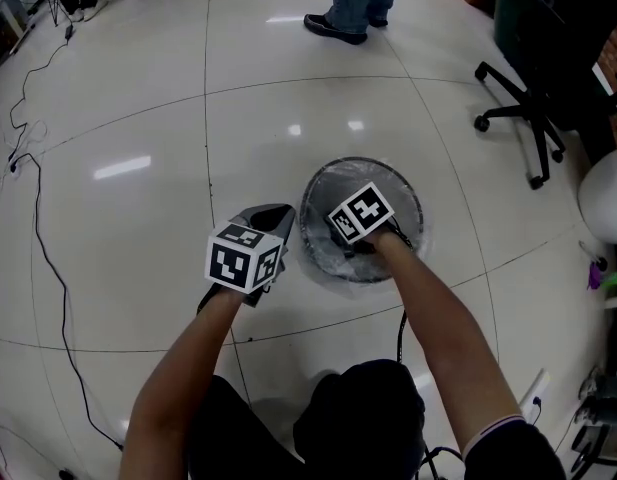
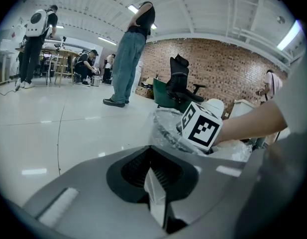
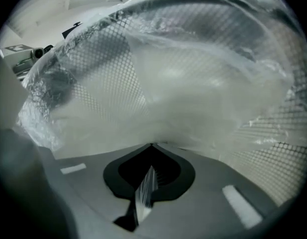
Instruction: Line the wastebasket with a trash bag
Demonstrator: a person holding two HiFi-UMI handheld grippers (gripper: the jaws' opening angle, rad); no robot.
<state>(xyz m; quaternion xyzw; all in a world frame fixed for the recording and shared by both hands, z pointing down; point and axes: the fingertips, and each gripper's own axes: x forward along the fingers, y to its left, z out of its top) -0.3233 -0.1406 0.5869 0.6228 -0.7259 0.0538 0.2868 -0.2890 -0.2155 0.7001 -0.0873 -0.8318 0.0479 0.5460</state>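
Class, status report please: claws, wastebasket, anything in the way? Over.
Left claw shut, empty, beside the wastebasket. Right claw shut, inside it at the bag. Bag draped over rim. Nothing blocking.

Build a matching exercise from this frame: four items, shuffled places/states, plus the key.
Items
1. left gripper
2. right gripper
3. trash bag
4. office chair

Places/states
A. spread over the mesh wall of the wastebasket
B. shut, pointing down into the wastebasket
C. standing at the upper right of the head view
D. shut, outside the wastebasket, to its left in the head view

Pairs: 1-D, 2-B, 3-A, 4-C
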